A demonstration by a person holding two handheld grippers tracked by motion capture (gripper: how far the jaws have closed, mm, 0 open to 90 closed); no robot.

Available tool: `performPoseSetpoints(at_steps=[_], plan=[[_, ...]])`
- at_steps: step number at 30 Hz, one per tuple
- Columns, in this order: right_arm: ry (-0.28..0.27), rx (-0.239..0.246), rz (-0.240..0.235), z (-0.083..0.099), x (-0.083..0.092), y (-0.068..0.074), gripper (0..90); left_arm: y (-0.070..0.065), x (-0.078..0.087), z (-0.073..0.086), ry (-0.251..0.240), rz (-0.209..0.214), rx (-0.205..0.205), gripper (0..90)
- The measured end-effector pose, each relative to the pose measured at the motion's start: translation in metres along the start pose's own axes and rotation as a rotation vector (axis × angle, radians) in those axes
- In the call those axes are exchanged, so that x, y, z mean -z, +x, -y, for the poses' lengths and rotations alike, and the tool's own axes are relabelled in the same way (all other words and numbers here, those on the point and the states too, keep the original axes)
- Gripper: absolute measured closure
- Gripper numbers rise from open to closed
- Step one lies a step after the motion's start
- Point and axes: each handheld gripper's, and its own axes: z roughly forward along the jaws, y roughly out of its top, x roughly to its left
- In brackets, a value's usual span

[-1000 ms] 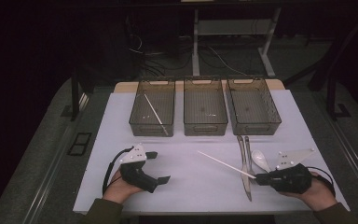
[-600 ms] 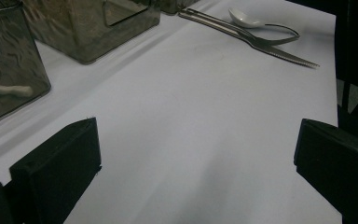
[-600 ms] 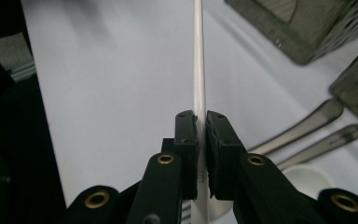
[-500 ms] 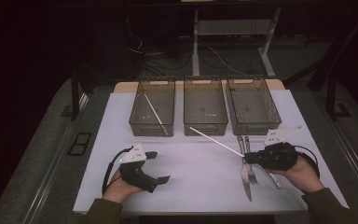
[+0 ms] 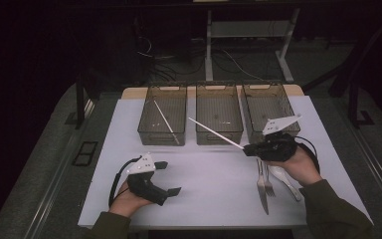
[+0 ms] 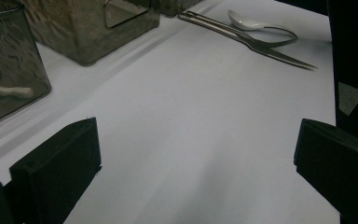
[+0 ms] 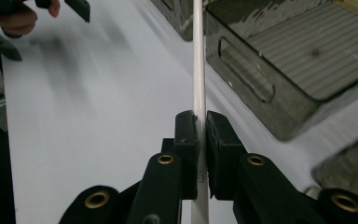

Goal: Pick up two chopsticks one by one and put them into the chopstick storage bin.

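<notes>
Thin white chopstick (image 5: 215, 133), long and straight, clamped in right hand-held gripper (image 5: 246, 149), now lifted nearer the middle bin (image 5: 219, 112) than before, left hand-held gripper (image 5: 171, 178) released

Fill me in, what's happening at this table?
A person is sorting utensils into three clear bins. The right gripper is shut on a white chopstick held above the table, its tip over the middle bin. The left gripper rests open. Another chopstick lies in the left bin; fork, knife and spoon wait.
</notes>
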Motion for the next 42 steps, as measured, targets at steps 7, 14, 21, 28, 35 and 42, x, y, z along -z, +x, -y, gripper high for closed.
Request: performPoseSetpoints(at_steps=[7,14,21,28,35,42], plan=[[0.006,-0.024,0.015,-0.025,-0.018,-0.005,83.4,0.000,0.000,0.000,0.002,0.003,0.003,0.0],[0.021,-0.051,0.038,-0.052,-0.037,-0.007,83.4,-0.001,0.000,0.000,0.000,0.006,0.002,0.0],[0.032,-0.066,0.052,-0.081,-0.057,-0.011,83.4,-0.001,0.000,0.000,-0.005,0.009,0.004,0.0],[0.046,-0.101,0.057,-0.110,-0.082,-0.012,83.3,-0.001,0.000,-0.001,-0.007,0.011,0.002,0.0],[0.078,-0.125,0.074,-0.136,-0.116,-0.012,83.3,-0.001,0.001,-0.001,-0.012,0.016,-0.005,0.0],[0.131,-0.176,0.111,-0.155,-0.148,-0.014,83.3,-0.001,0.001,-0.001,-0.017,0.025,-0.003,0.0]])
